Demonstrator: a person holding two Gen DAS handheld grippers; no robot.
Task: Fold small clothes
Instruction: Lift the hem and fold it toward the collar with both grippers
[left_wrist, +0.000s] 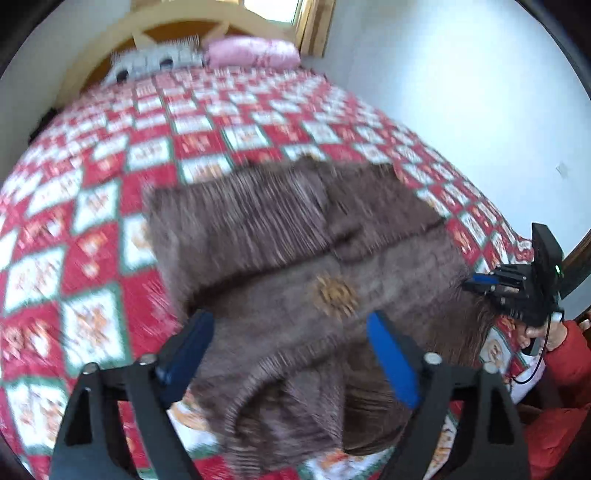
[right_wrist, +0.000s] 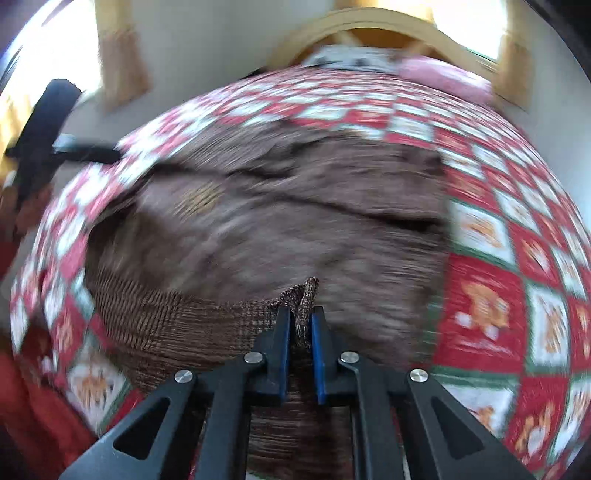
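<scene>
A brown knitted sweater (left_wrist: 295, 236) with a tan round motif lies on the bed, one part folded across it. My left gripper (left_wrist: 290, 325) is open above its near part, fingers apart with cloth below them. My right gripper (right_wrist: 302, 314) is shut on a pinched edge of the sweater (right_wrist: 258, 229), near its ribbed hem, and lifts that edge. The right gripper also shows in the left wrist view (left_wrist: 524, 291) at the sweater's right side. Both views are motion blurred.
The bed carries a red, white and green patchwork quilt (left_wrist: 110, 184). A pink pillow (left_wrist: 251, 53) and a grey-white pillow (left_wrist: 155, 61) lie by the wooden headboard (left_wrist: 177, 18). A white wall (left_wrist: 461, 92) runs along the bed's right. A red sleeve (left_wrist: 569, 354) shows lower right.
</scene>
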